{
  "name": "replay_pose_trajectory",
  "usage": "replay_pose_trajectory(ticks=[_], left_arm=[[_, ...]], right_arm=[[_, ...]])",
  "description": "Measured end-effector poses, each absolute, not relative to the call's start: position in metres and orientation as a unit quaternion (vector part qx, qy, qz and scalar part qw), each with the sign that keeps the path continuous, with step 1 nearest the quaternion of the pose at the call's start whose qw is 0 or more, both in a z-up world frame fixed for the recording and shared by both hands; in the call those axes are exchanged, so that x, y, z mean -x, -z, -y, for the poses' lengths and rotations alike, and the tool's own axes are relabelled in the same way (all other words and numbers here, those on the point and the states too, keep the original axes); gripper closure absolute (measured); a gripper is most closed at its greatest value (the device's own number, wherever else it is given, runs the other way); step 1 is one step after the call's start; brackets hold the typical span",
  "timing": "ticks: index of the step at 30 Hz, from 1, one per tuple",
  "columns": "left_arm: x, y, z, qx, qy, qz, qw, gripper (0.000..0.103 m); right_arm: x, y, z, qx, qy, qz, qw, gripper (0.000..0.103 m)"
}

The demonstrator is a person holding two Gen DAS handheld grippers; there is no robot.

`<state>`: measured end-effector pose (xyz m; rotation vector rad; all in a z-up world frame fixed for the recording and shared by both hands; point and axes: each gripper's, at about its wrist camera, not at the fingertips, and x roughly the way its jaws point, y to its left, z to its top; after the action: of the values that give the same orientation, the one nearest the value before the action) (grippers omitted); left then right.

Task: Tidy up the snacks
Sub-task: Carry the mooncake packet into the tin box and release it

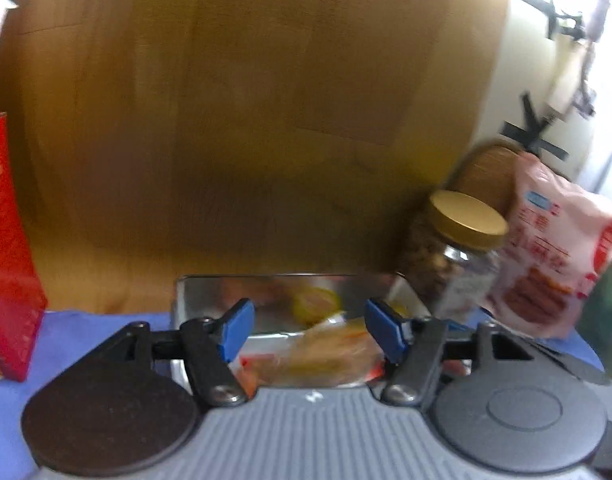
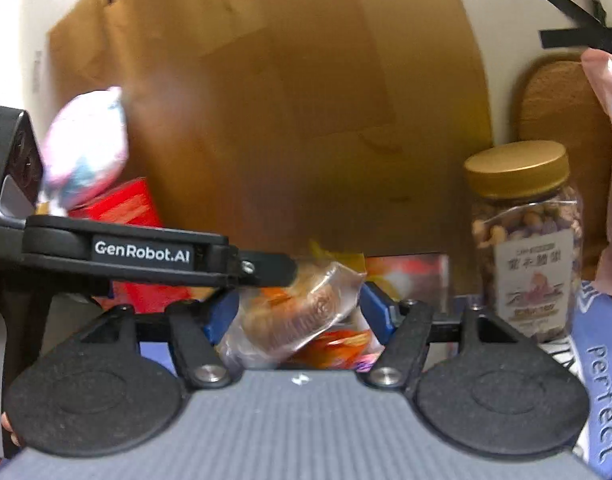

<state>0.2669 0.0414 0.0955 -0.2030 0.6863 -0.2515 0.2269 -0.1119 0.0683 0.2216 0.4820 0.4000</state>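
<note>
Left wrist view: left gripper (image 1: 310, 330) has jaws spread, nothing between the blue pads (image 1: 240, 328), so it's released. Below and ahead of it sits a metal tin (image 1: 210, 292) on the blue cloth (image 1: 82, 328), holding wrapped snacks (image 1: 326, 356); a yellow piece (image 1: 316, 300) lies at the tin's back wall. Red box (image 1: 8, 248) stands upright at the left edge of the cloth. Jar (image 1: 454, 260) with a gold lid is just right of the tin, and a pink bag (image 1: 546, 248) leans beside the jar, looks touching. Brown cardboard (image 1: 246, 100) fills the background; frame is motion-blurred. Right wrist view: right gripper (image 2: 300, 312) has a clear-wrapped pastry (image 2: 294, 312) between its pads; both pads appear to press the wrapper, so it's grasping that snack. More orange-wrapped snacks (image 2: 338, 344) lie under it. The left gripper's arm (image 2: 146, 256) crosses from the left, just above the pastry. A pink-white packet (image 2: 90, 144) shows behind that arm, blurred, can't tell what carries it. Red box (image 2: 134, 208) is behind the arm, jar (image 2: 526, 240) of nuts upright at right, pink bag (image 2: 610, 160) at the right edge beside it.
</note>
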Motion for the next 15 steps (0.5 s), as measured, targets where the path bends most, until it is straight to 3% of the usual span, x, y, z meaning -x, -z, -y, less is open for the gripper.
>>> replay_pose_trajectory(ticks=[4,15], left_arm=[[-0.238,-0.094,-0.051,0.109,0.143,-0.323,0.929,0.04],[-0.153,-0.039,-0.007,0.08,0.21,-0.42,0.879,0.043]], right_arm=[[-0.207,-0.063,0.139,-0.141,-0.187,-0.228,0.945,0.034],[-0.1,-0.008,0.216,-0.236,-0.164,-0.308,0.907,0.04]])
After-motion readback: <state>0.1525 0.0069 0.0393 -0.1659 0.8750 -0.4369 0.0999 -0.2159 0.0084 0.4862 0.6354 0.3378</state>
